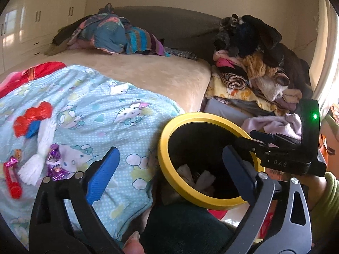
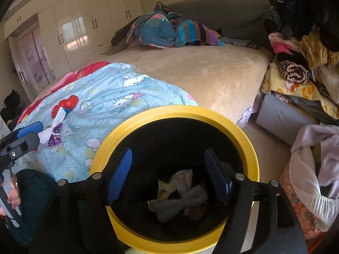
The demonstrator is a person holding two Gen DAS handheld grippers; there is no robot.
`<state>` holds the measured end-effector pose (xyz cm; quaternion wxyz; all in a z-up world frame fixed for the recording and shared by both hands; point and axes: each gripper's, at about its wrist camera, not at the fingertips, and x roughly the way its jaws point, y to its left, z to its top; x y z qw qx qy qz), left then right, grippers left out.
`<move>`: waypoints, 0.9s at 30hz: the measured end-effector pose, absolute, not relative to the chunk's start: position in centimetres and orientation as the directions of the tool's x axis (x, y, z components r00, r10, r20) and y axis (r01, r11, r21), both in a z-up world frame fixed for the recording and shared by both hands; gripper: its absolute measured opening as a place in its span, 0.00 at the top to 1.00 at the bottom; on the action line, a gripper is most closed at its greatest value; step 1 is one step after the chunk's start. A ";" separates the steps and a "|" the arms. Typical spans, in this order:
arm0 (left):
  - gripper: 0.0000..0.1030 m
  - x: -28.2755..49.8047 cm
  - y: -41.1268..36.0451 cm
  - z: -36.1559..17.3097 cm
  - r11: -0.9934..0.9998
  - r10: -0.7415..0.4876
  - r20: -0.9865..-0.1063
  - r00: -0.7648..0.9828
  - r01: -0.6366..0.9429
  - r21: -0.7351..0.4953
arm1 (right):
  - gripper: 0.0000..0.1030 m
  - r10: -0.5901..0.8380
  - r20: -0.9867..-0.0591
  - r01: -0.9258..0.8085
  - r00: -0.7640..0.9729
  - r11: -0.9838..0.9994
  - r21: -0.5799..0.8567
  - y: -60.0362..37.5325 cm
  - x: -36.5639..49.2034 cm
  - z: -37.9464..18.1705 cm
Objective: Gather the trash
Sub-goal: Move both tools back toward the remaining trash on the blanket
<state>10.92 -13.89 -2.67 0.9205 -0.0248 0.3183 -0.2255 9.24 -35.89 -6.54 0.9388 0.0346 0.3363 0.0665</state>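
Over yellow-rimmed bin [image 2: 175, 114], both claws released, wrappers [image 1: 31, 118] on quilt [image 1: 95, 105], clothes pile [image 1: 254, 67] beside.

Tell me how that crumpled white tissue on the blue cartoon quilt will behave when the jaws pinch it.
The crumpled white tissue looks twisted and soft, so it will probably squash flat and droop. It seems very light, so it may drift or drag aside if nudged. The purple foil wrapper lies against it on the blue cartoon quilt and might come along.
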 end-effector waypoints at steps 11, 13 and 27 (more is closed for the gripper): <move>0.11 10.1 -11.1 -1.1 0.926 -0.376 -0.537 0.755 0.328 -0.187 | 0.21 0.165 -0.586 -0.125 0.793 0.986 0.109 -34.0 8.7 -5.0; 0.11 9.9 -10.4 -0.7 0.934 -0.357 -0.524 0.773 0.309 -0.181 | 0.19 0.172 -0.576 -0.133 0.799 0.985 0.110 -33.4 8.6 -4.6; 0.11 8.9 -6.3 1.5 0.963 -0.268 -0.450 0.852 0.216 -0.163 | 0.14 0.221 -0.528 -0.208 0.820 0.975 0.084 -29.1 8.0 -2.8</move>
